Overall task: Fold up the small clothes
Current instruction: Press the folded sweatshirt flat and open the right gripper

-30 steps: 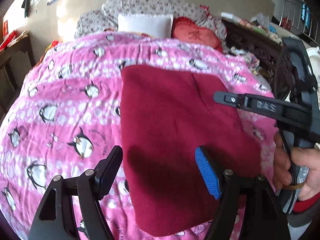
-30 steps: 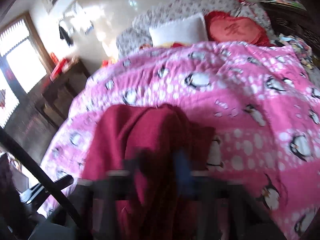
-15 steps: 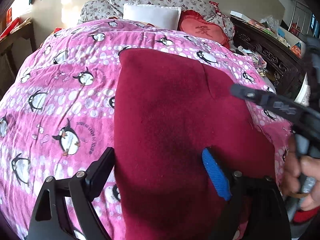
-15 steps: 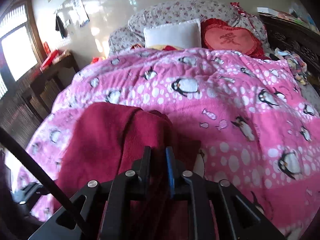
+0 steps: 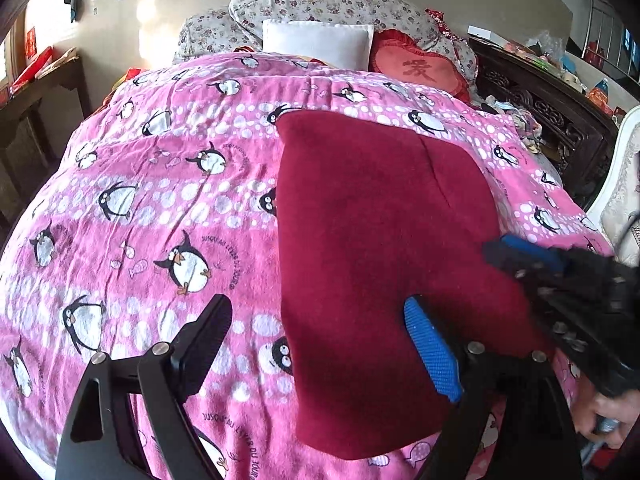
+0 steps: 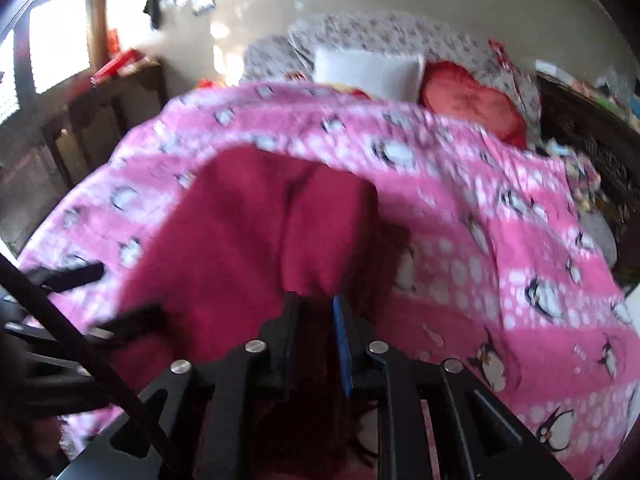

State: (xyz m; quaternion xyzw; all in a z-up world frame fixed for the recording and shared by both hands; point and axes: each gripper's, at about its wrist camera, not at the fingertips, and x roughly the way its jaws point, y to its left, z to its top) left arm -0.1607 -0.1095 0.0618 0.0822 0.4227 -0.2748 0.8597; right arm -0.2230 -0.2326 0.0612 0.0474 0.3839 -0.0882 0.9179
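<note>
The left claw (image 5: pixel 320 344) hangs over the bed with its fingers spread wide and nothing between them. Its black finger (image 5: pixel 204 340) sits above the pink penguin blanket (image 5: pixel 160 208), and its blue-padded finger (image 5: pixel 430 350) sits above the dark red garment (image 5: pixel 372 248). The near left edge of the garment runs through the gap between the two fingers, so the claw straddles that edge; whether either finger touches the cloth cannot be told.

The garment lies spread on the blanket, stretching ahead of the left claw and to its right. A seam or fold line runs down its far right part. Its near edge ends just short of the claw's frame.

To the right of the left claw, the right claw (image 5: pixel 516 256) comes in over the garment's right edge, blurred in this view. In its own view the right claw (image 6: pixel 316 320) has its fingers drawn close together, with a bunch of the red garment (image 6: pixel 248 240) pinched between the black finger (image 6: pixel 290 320) and the blue pad (image 6: pixel 342 328). From that pinch the cloth rises in a raised fold ahead of the claw and spreads out to its left over the blanket (image 6: pixel 480 248). The left claw's fingers show to the left, blurred.

Beyond both claws, at the head of the bed, lie a white pillow (image 5: pixel 318 42), a red heart-shaped cushion (image 5: pixel 420 68) to its right, and floral pillows (image 5: pixel 320 4) behind them.
</note>
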